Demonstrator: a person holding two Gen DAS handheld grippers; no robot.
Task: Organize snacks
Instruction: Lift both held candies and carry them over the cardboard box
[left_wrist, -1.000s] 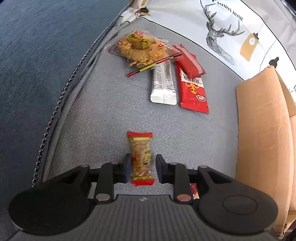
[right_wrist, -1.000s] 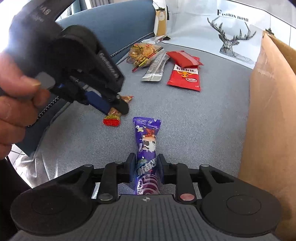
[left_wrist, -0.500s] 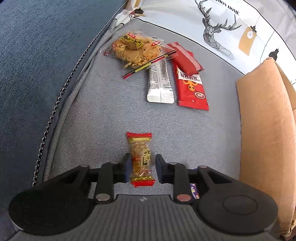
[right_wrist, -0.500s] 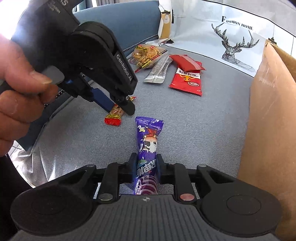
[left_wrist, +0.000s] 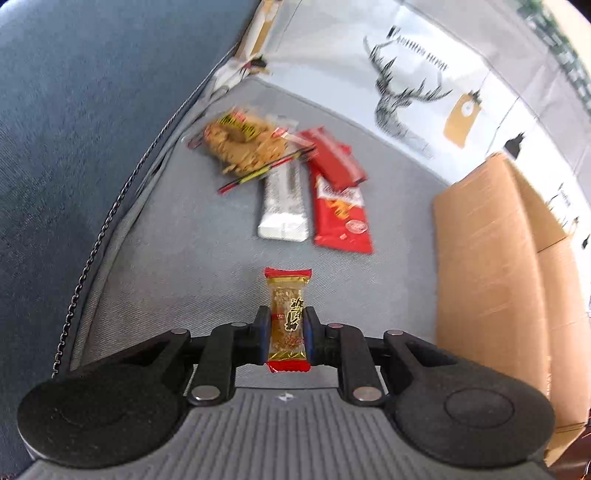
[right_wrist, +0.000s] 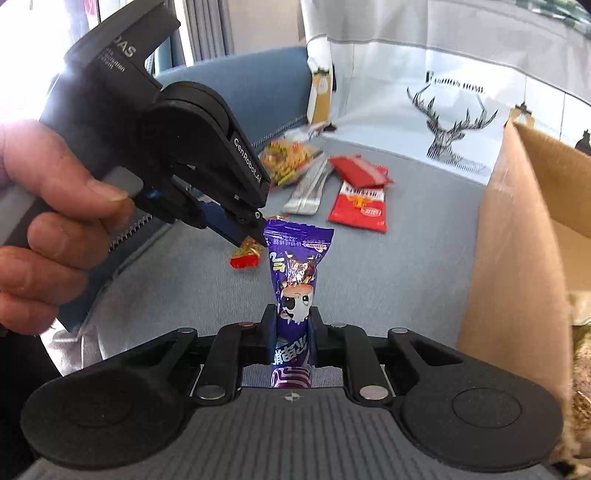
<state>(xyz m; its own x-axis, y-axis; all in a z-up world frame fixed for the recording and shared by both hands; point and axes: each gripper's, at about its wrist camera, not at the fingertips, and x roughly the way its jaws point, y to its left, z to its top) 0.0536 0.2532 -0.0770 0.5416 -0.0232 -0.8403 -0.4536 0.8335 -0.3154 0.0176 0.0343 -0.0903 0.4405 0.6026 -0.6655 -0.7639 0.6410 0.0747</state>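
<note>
Left hand-held gripper (left_wrist: 286, 328): fingers pressed together on a small peanut candy (left_wrist: 287, 318) with a gold wrapper and red ends; the candy sticks out ahead of the fingertips and is off the grey sofa seat (left_wrist: 177, 243).

Right hand-held gripper (right_wrist: 293, 328): fingers clamped on the lower part of a purple snack packet (right_wrist: 295, 291), which stands upright between them with its crimped top pointing forward.

Left device seen from the right wrist: the person's hand (right_wrist: 48, 221) grips its handle, up and to the left of the right hand-held gripper; the candy's red end (right_wrist: 245, 258) hangs below its tips, just left of the purple packet.

Ahead of both hand-held grippers: a clear bag of biscuits (left_wrist: 243, 142), a white and grey sachet (left_wrist: 284, 206), a flat red packet (left_wrist: 341, 218) and a smaller red packet (left_wrist: 332, 158) lying partly on it, all on the sofa seat.

To the right: a cardboard box (left_wrist: 487, 266) with its flap up.

Change from a second ago: the left fingers were spread around the candy as it lay on the seat; they have since closed on it and lifted it. The purple packet has also risen off the seat.

Writing: "GenRobot.AI" on the left device; "FASHION HOME" above a deer drawing (right_wrist: 448, 125) on the white cloth behind. Chinese characters on the candy and the purple packet are not clear enough to read.
</note>
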